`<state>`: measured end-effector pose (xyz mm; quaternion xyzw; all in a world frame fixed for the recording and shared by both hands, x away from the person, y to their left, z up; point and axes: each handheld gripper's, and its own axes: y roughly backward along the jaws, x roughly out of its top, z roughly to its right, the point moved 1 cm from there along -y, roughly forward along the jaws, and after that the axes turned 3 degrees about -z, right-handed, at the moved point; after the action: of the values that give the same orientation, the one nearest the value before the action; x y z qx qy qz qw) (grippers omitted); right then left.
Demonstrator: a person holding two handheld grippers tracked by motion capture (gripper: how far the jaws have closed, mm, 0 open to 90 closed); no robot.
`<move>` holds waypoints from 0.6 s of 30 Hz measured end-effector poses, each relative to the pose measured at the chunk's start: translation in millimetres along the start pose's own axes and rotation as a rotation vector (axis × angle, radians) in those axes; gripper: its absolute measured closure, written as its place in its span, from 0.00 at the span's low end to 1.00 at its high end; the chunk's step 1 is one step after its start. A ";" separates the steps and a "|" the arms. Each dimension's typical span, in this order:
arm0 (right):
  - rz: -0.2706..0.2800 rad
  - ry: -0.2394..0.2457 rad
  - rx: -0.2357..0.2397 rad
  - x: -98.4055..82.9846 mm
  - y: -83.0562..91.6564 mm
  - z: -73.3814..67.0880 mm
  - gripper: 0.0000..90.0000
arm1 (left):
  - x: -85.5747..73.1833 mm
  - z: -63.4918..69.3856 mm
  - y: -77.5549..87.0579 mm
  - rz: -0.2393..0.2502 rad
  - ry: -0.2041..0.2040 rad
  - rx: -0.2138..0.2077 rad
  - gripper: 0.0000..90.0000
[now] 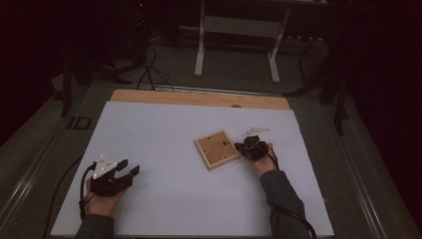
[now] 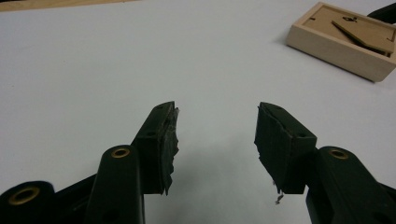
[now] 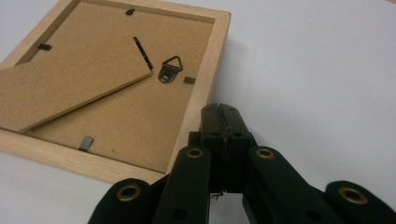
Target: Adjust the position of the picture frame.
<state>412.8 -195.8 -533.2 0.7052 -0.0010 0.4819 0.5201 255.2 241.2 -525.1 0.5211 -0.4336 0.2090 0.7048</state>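
**Closed gripper at a face-down picture frame**

A wooden picture frame (image 1: 216, 149) lay back-side up just right of centre on the white worktop (image 1: 164, 134). The right gripper (image 1: 247, 145), jaws pressed together with nothing between them, sat at the frame's right edge. The left gripper (image 1: 130, 174) rested in the lower left, well apart, its jaws spread wide and empty. A hand (image 1: 105, 201) held it.
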 end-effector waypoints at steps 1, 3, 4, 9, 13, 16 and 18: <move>-0.003 0.006 -0.001 0.1 0.2 -2.0 1.00 | 0.0 0.0 -0.1 0.000 0.000 0.000 0.54; -0.003 0.023 0.001 0.4 0.2 -5.0 1.00 | 0.0 0.0 -0.1 -0.002 -0.002 0.001 0.54; -0.005 0.030 0.004 0.4 0.5 -6.5 1.00 | 0.0 0.0 -0.2 -0.002 -0.002 0.001 0.54; -0.008 0.057 0.019 -1.6 2.8 -13.5 1.00 | 0.0 -0.1 -0.5 -0.004 -0.001 0.001 0.54; -0.020 0.059 0.030 -5.6 2.3 -16.3 0.99 | 0.1 0.6 -1.6 -0.008 -0.003 -0.003 0.54; -0.042 0.067 0.035 -9.8 -2.7 -17.9 0.99 | 0.4 0.9 -3.1 -0.009 0.000 -0.006 0.54; -0.035 0.047 0.046 -10.3 -3.7 -16.9 0.98 | 0.4 0.9 -4.1 -0.012 -0.001 -0.007 0.54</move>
<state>397.7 -186.9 -543.0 0.7054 0.0345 0.4890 0.5120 258.1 238.8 -526.9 0.5216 -0.4315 0.2028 0.7076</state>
